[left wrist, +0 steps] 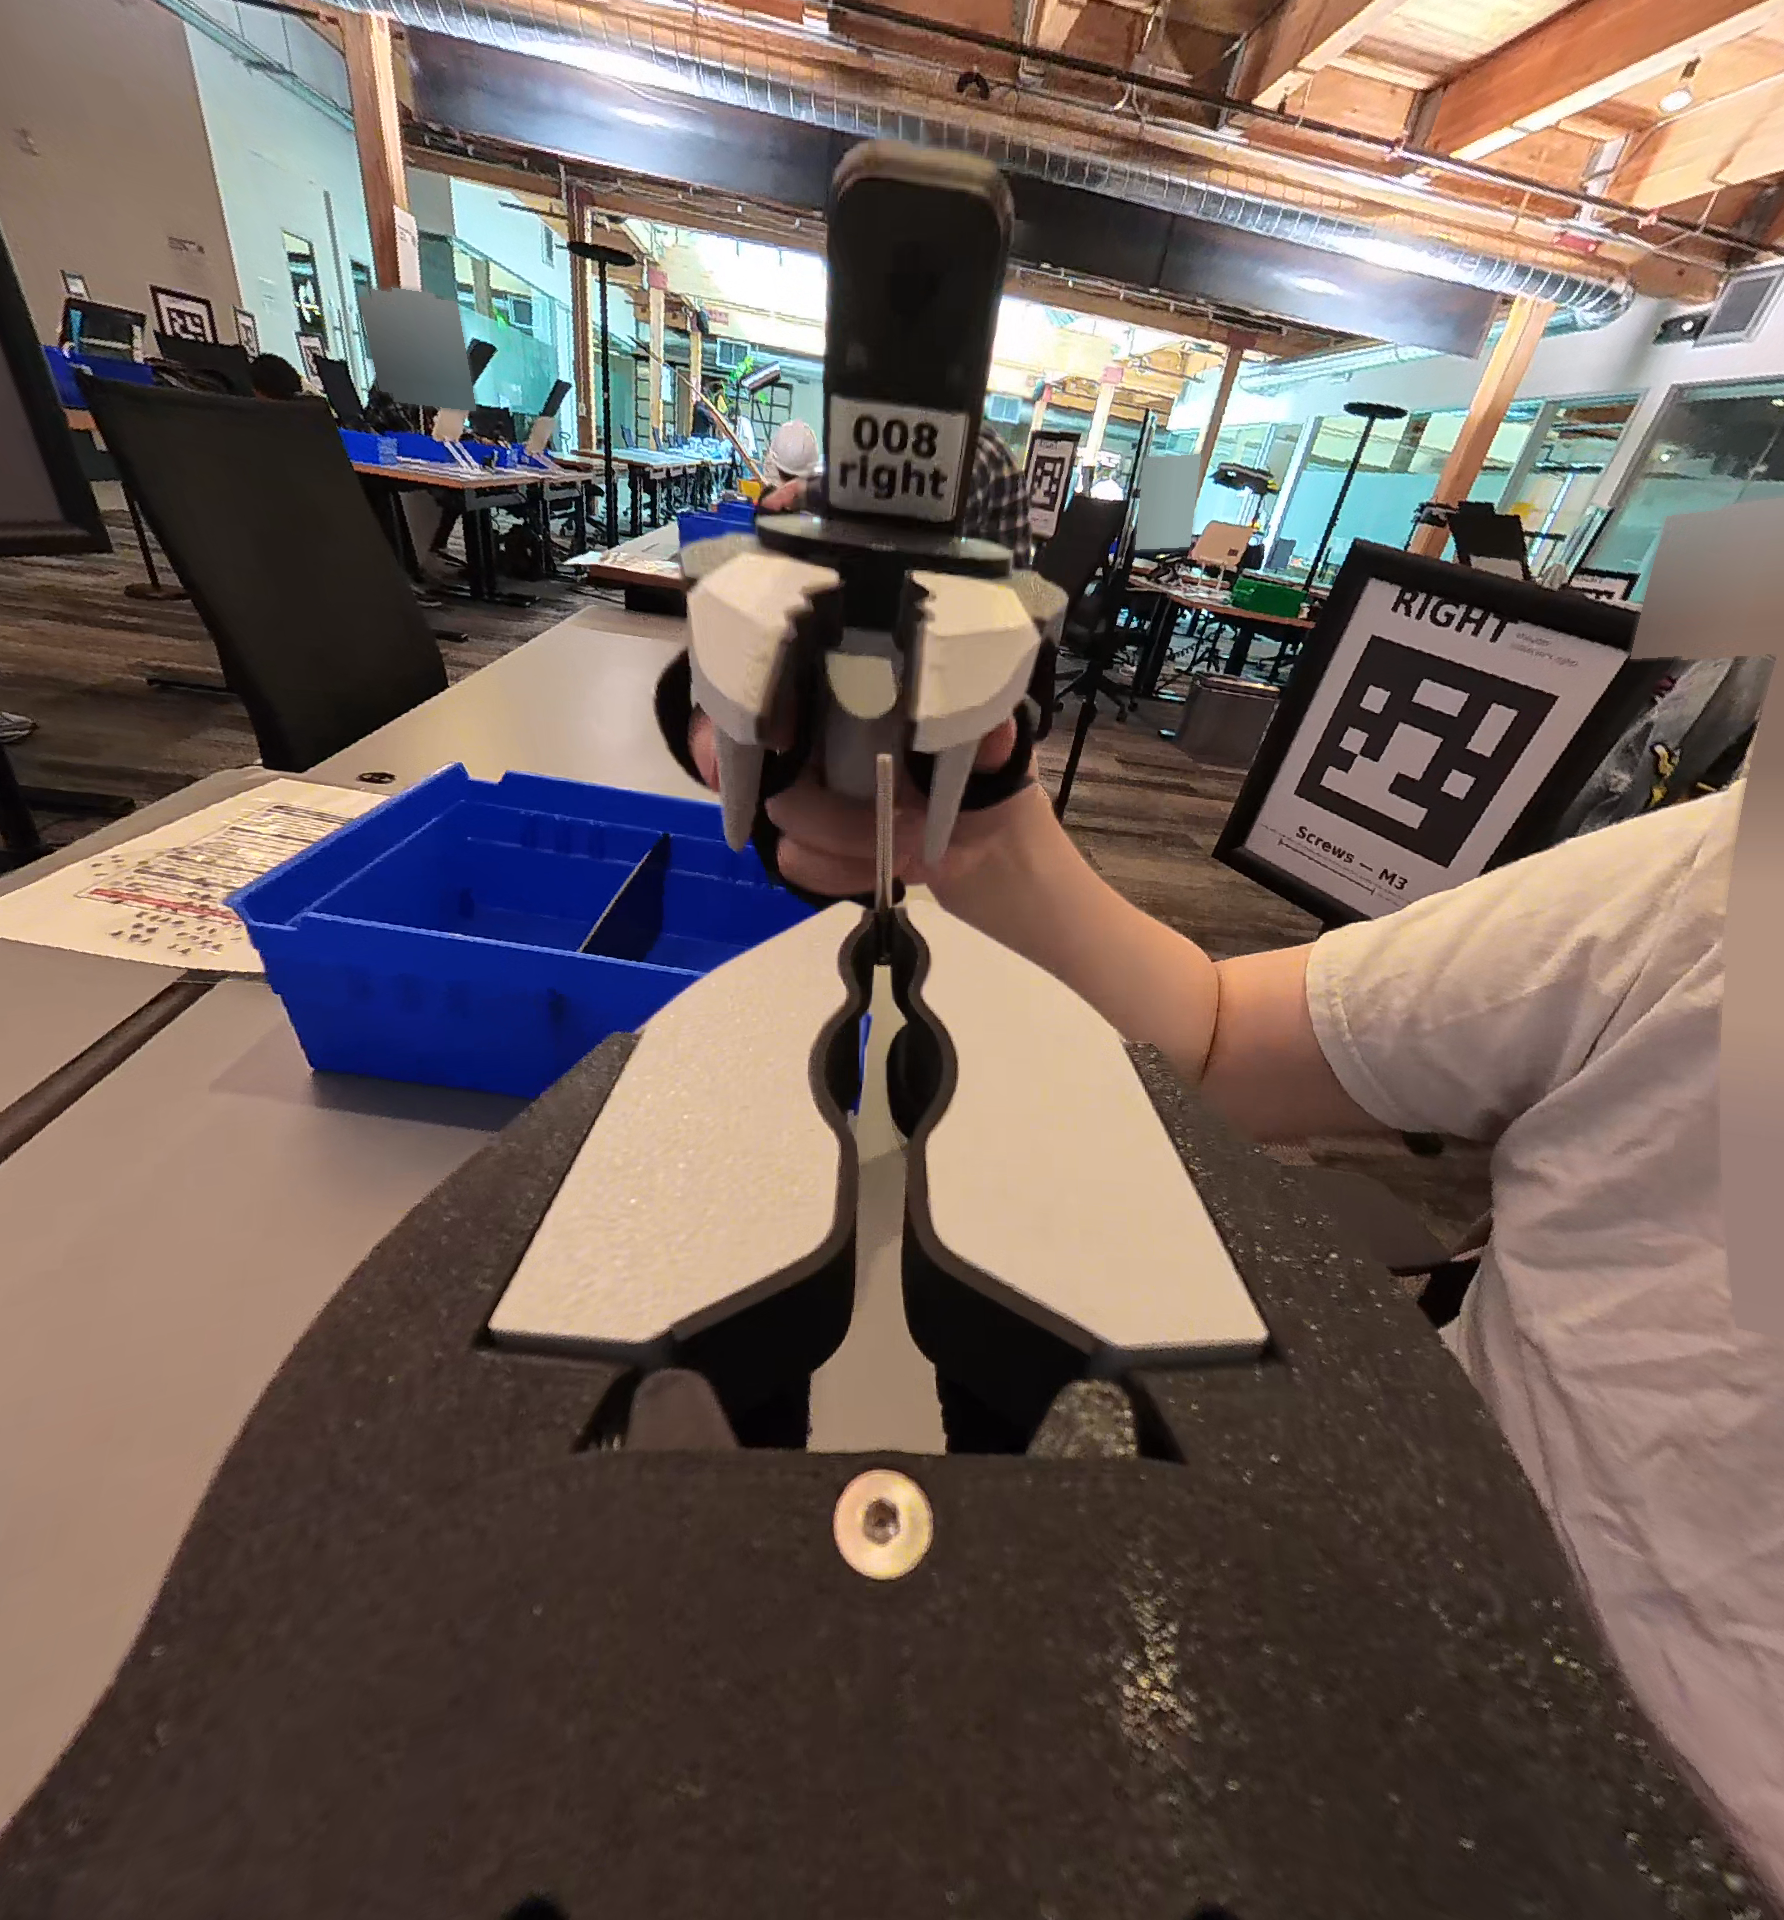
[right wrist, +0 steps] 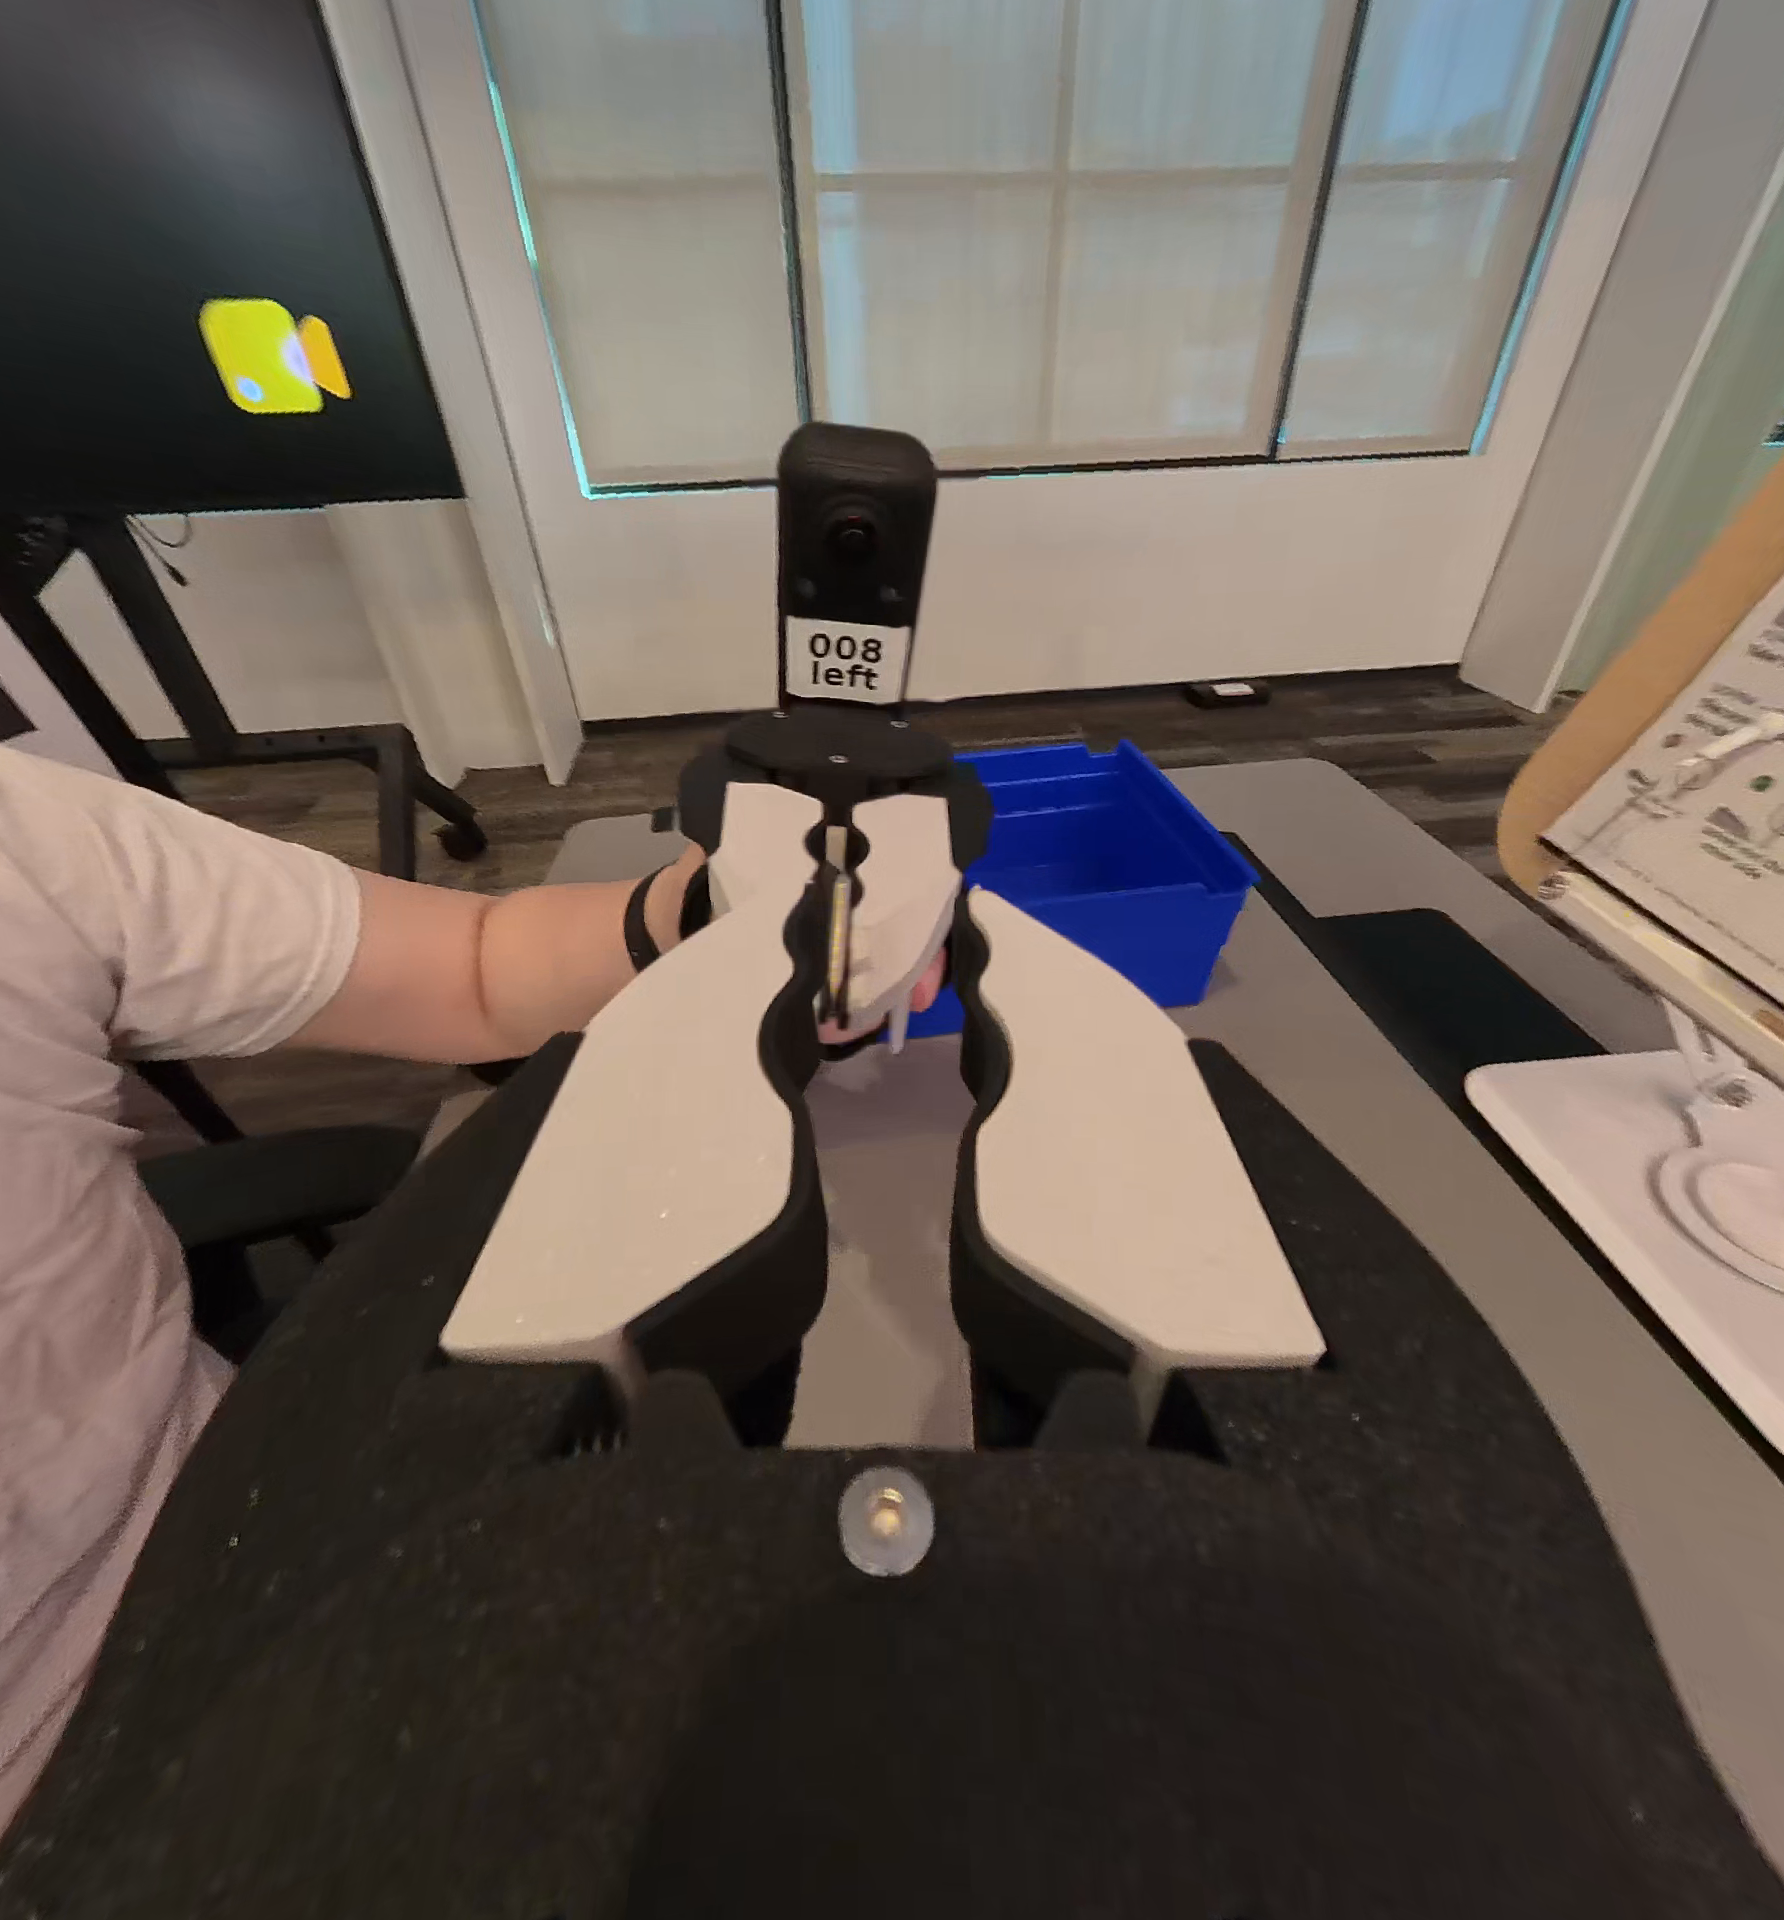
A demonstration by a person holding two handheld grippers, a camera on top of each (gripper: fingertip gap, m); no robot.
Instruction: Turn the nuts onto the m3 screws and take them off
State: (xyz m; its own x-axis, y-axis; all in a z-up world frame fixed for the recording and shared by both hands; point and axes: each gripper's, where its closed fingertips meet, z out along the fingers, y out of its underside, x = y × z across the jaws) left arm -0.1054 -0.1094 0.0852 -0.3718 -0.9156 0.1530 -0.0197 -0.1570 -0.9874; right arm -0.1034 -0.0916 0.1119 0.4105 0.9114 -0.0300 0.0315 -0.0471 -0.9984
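My left gripper (left wrist: 883, 928) is shut on a long thin metal screw (left wrist: 884, 831) at its fingertips, and the shaft sticks out towards the right gripper. My right gripper (right wrist: 883, 935) is open and faces the left one. The screw (right wrist: 836, 940) lies between its fingers, close to the left-hand finger (right wrist: 659, 1122). In the left wrist view the right gripper (left wrist: 841, 821) straddles the screw's free end, held by a hand. The left gripper (right wrist: 846, 992) shows opposite in the right wrist view. I cannot make out a nut.
A blue divided bin (left wrist: 400, 997) stands on the grey table (left wrist: 140, 1247) behind the grippers; it also shows in the right wrist view (right wrist: 1127, 925). A paper sheet with small parts (left wrist: 161, 883) lies far left. A framed sign (left wrist: 1428, 738) and an instruction board on a stand (right wrist: 1719, 831) are nearby. Less than 4 cm separates the two grippers' tips.
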